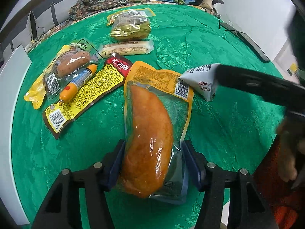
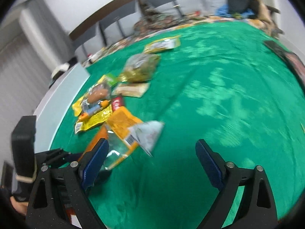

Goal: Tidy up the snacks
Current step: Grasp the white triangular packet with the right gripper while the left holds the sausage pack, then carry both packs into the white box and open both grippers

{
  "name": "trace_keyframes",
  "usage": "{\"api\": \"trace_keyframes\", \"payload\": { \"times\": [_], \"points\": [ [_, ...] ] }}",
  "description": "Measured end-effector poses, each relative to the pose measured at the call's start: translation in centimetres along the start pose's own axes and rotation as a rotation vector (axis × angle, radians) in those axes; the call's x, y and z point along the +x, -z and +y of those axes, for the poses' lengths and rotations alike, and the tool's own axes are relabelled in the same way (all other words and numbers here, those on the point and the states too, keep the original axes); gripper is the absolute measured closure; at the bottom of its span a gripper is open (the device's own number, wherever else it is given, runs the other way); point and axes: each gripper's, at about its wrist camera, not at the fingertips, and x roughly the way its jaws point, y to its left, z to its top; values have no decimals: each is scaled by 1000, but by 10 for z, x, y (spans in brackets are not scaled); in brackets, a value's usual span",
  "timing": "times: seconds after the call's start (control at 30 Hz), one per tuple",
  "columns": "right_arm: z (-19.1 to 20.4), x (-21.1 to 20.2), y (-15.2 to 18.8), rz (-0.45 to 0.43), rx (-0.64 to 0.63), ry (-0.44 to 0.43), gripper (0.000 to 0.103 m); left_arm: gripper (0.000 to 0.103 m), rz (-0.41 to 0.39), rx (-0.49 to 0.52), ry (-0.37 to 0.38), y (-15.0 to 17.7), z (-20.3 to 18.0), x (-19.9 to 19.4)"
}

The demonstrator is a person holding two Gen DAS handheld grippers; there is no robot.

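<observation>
The left gripper (image 1: pixel 152 164) clamps the near end of a clear-and-orange sausage pack (image 1: pixel 152 114), its blue pads (image 1: pixel 116 164) pressing on both sides, above the green tablecloth (image 1: pixel 228 124). A white pouch (image 1: pixel 202 80) touches the pack's far corner. Just left lie a yellow packet (image 1: pixel 83 95) and a small orange sausage stick (image 1: pixel 76 85). The right gripper (image 2: pixel 152 164) stands wide apart and holds nothing.
</observation>
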Motion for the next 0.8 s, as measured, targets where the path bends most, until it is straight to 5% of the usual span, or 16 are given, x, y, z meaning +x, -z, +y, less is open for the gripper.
{"api": "trace_keyframes", "payload": {
  "times": [0.1,0.13,0.17,0.53,0.8],
  "points": [
    [7,34,-9,52,-52,1,13,47,-7,-40,21,2,6,-3],
    [7,42,-9,74,-65,4,47,48,-8,-56,28,3,9,-4],
    [4,48,-7,100,-64,-1,68,48,-12,-67,32,4,11,-6],
    [-25,-8,-5,34,149,-57,69,48,-156,-216,151,16,33,-57],
    [17,-13,-28,33,75,-102,69,48,-313,-329,148,13,95,-139]
  ]
}}
